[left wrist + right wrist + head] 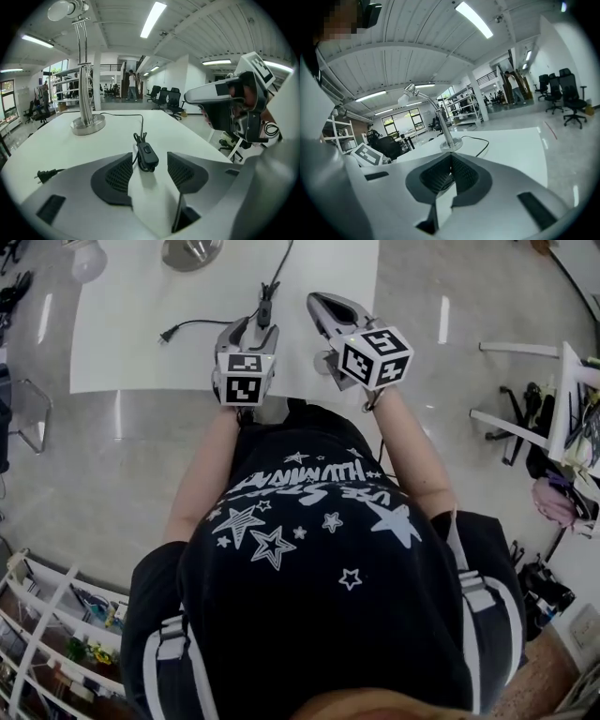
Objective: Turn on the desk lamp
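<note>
Toward the near edge of the desk (122, 343), roughly mid-width, lies the inline switch (148, 156) on the lamp cord (123, 114). The desk lamp's base (88, 124) stands well apart, by the far edge. The plug (43, 176) lies loose near the desk's left side, in no socket, so the lamp probably won't light even once switched.

Your left gripper (150, 174) has its jaws spread wide. The switch sits between the pads' far tips, and neither pad touches it. Your right gripper (451, 165) has its jaws together with nothing in them, held above the desk just right of the left one.

Handling, as a judgement: the switch is small, light, hard plastic on a limp cord. It'll likely skate on the smooth top if you push it unbraced. Take it across its narrow sides with the left pads, not by the cord, which would just bend. Keep the rocker on top clear, then press that with the right gripper's closed tip. It needs little force. The metal base looks heavy and should stay put, so leave it alone.
</note>
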Available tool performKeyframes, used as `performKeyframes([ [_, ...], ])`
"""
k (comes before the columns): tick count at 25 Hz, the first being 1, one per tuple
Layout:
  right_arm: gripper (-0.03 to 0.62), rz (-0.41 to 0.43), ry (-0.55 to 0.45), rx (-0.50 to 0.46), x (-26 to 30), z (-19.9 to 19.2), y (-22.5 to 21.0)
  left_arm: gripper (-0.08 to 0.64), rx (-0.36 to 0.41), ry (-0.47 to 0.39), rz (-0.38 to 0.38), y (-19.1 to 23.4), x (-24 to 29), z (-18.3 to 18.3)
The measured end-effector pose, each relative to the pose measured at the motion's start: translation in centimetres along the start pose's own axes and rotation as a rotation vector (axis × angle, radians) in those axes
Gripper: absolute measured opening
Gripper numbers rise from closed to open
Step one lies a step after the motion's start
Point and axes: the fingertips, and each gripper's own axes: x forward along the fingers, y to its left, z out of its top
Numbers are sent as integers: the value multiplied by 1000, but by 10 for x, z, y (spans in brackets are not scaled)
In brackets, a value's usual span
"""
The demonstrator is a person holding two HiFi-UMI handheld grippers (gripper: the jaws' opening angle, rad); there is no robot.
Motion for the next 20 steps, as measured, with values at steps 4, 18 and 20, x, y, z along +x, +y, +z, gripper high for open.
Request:
performKeyframes([
  [4, 3, 41, 33, -12, 15, -5, -1, 227, -9, 17, 35, 1, 12, -6],
  [18, 3, 195, 147, -73, 41, -25, 11, 221, -44, 52, 112, 12, 27, -14],
  [20, 3, 218, 172, -79, 45, -30, 12, 168, -34, 48, 116, 10, 27, -12],
])
